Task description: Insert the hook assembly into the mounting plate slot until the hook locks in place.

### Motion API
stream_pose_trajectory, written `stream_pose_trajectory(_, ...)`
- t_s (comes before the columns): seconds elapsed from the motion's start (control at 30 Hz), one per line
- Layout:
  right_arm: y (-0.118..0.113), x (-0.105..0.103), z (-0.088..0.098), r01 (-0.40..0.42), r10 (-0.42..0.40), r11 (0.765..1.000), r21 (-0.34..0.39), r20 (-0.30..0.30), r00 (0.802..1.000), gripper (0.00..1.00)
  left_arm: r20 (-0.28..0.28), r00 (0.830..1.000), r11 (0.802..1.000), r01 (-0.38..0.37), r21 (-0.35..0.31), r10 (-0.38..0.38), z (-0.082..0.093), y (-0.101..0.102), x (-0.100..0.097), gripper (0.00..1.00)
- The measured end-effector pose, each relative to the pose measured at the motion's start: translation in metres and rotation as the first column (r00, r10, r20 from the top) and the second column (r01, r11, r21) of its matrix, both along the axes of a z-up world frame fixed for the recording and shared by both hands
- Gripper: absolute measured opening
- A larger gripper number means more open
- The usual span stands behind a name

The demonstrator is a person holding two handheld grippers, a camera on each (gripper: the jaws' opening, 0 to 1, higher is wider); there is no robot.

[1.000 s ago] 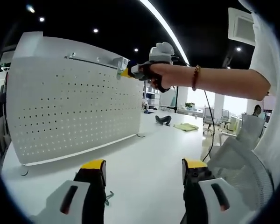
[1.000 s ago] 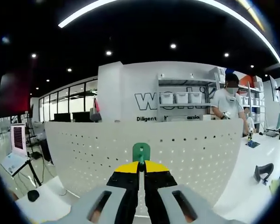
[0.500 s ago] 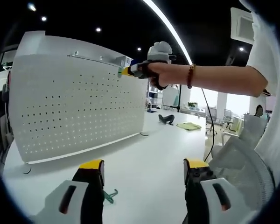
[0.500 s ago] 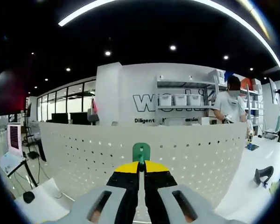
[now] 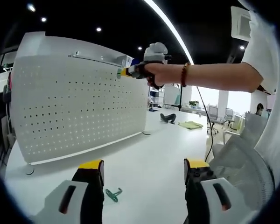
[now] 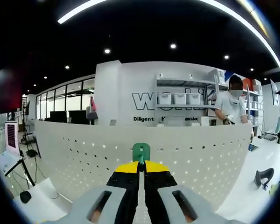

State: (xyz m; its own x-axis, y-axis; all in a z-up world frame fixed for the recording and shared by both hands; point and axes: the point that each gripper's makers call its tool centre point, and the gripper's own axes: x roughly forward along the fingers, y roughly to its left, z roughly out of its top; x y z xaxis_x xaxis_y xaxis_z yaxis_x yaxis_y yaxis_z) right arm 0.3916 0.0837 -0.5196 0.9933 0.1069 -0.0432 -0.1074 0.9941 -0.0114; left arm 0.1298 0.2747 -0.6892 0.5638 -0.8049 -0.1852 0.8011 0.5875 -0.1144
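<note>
Your right gripper [image 6: 141,164] pinches the small green plastic hook [image 6: 141,151], pointing straight at the upright white perforated mounting plate [image 5: 79,98] near its top edge, just beside the metal rail [image 5: 95,58]. Your left gripper [image 5: 143,169] hangs open above the white table [image 5: 144,154], where a spare green hook [image 5: 114,194] lies.

On the back wall [image 6: 130,88], big dark letters read "W", cut off by shelves; beneath them, "Diligent" is readable.
</note>
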Motion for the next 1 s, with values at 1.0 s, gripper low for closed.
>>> stream_pose_trajectory(1.0,-0.007,0.021,-0.013,0.024,-0.023,1.0,0.012,-0.033,0.999,0.01,-0.01,1.0,0.999,-0.027,0.027,0.027,-0.005,0.008,-0.001,0.71)
